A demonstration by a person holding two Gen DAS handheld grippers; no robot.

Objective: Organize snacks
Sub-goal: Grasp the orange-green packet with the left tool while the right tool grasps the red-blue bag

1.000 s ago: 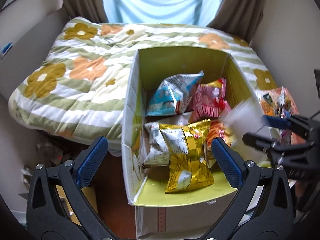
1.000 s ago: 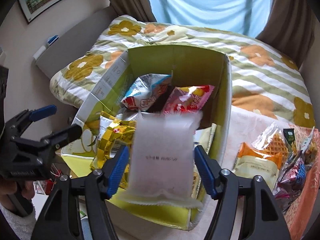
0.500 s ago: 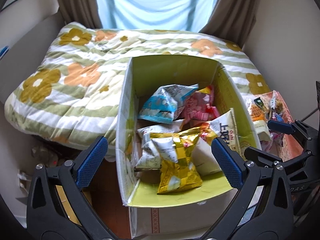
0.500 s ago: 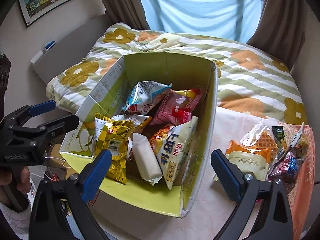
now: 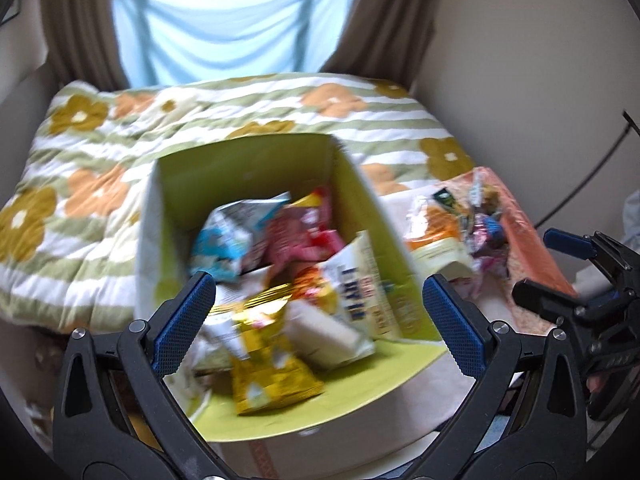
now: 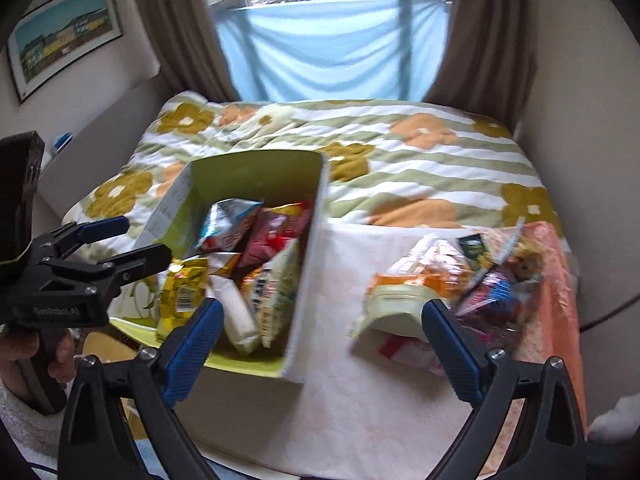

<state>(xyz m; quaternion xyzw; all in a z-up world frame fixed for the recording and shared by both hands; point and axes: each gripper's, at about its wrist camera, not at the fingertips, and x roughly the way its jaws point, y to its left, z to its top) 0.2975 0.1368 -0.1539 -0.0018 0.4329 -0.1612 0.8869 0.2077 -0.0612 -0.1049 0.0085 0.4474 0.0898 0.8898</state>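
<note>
I have both tools empty right now. My right hand-held gripper [image 6: 320, 354] is spread wide with nothing between its blue pads, hanging above the table [image 6: 360, 400] between the box [image 6: 308, 280] and the loose pile of snacks [image 6: 460, 280]. My left hand-held gripper [image 5: 318, 324] is equally wide open and holds nothing; it hovers over the near end of the box, looking down on the packets already inside.

The box sits at the table's left side against the flowered bedding [image 6: 420, 152], and holds a yellow packet [image 6: 184, 296], a white wrapped bar [image 6: 238, 316], a white-and-orange bag [image 6: 276, 292], a pink bag [image 6: 272, 236] and a blue-and-white bag [image 6: 228, 220]. The snacks left to sort lie to the right on an orange cloth [image 6: 556, 280], nearest me an orange-and-cream pouch [image 6: 404, 296].

I judge these to be light, air-filled film bags: soft, crinkly, slippery and easy to crush. I would pinch the pouch by its flat sealed edge or a corner, not across the puffed middle, and close gently. The pile is blurred, so I cannot tell exactly how the packets overlap; lifting one may drag a neighbour along.
</note>
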